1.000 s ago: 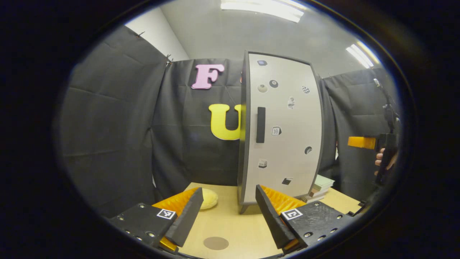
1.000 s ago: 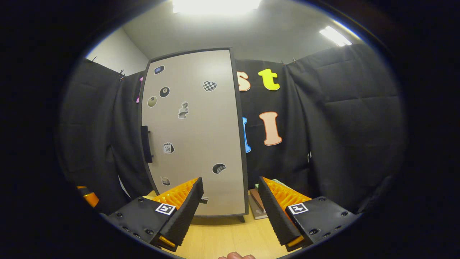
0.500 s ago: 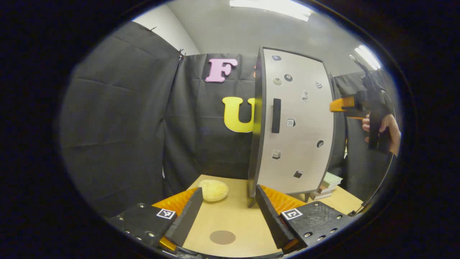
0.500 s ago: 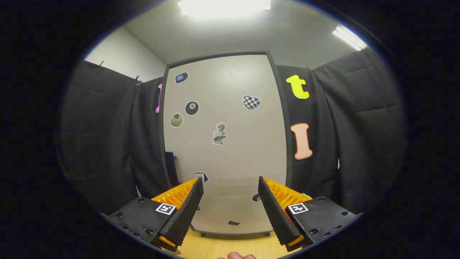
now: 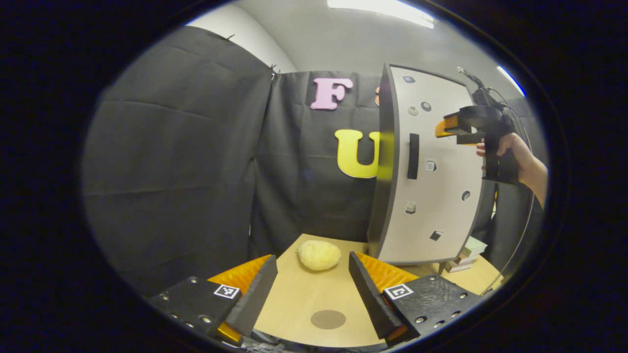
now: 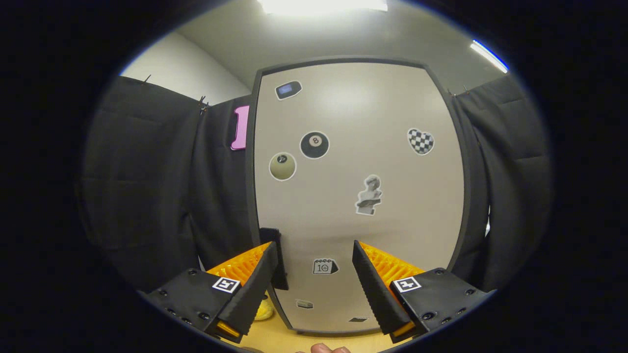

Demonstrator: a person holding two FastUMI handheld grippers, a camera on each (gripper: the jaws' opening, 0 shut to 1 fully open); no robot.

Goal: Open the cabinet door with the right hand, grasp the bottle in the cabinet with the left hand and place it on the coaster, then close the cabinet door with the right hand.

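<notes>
The cabinet door (image 6: 358,196) is closed, with little stickers on it. Its dark handle (image 5: 413,156) runs up the left edge. In the left gripper view, the right gripper (image 5: 449,128) is held up in a hand (image 5: 510,149) close in front of the door. Its fingers are wide apart and hold nothing. The left gripper (image 5: 311,289) waits low over the desk (image 5: 304,294), also wide open and empty. The round brown coaster (image 5: 328,319) lies near it. A yellow sponge (image 5: 319,255) sits farther back.
</notes>
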